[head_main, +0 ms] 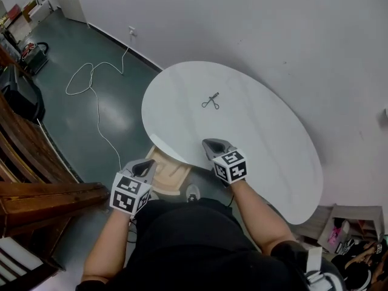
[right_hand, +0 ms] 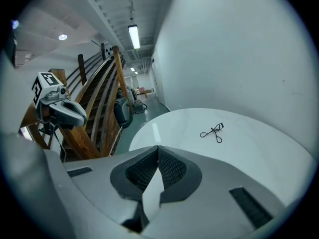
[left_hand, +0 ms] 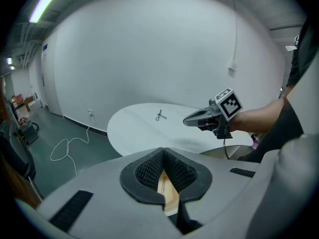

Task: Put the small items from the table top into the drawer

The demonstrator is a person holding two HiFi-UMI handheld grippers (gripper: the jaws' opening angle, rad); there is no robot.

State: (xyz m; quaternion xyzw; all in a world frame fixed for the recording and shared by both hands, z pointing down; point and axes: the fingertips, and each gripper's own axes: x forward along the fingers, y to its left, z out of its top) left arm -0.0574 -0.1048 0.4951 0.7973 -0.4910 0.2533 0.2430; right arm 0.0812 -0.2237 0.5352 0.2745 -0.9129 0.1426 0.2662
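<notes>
A small black metal scissor-like tool point(head_main: 211, 101) lies alone on the white oval table point(head_main: 267, 144), toward its far side; it also shows in the left gripper view point(left_hand: 160, 115) and the right gripper view point(right_hand: 213, 131). A light wooden drawer point(head_main: 171, 173) stands pulled out under the table's near left edge. My left gripper point(head_main: 145, 166) hovers over the drawer, shut with nothing in it point(left_hand: 163, 153). My right gripper point(head_main: 213, 144) hangs above the table's near edge, short of the tool, shut and empty point(right_hand: 158, 151).
A white cable point(head_main: 91, 83) loops across the dark green floor left of the table, running up to a wall socket point(head_main: 131, 31). A brown wooden stair rail point(head_main: 36, 168) fills the left side. A low shelf point(head_main: 354, 223) stands at the lower right by the wall.
</notes>
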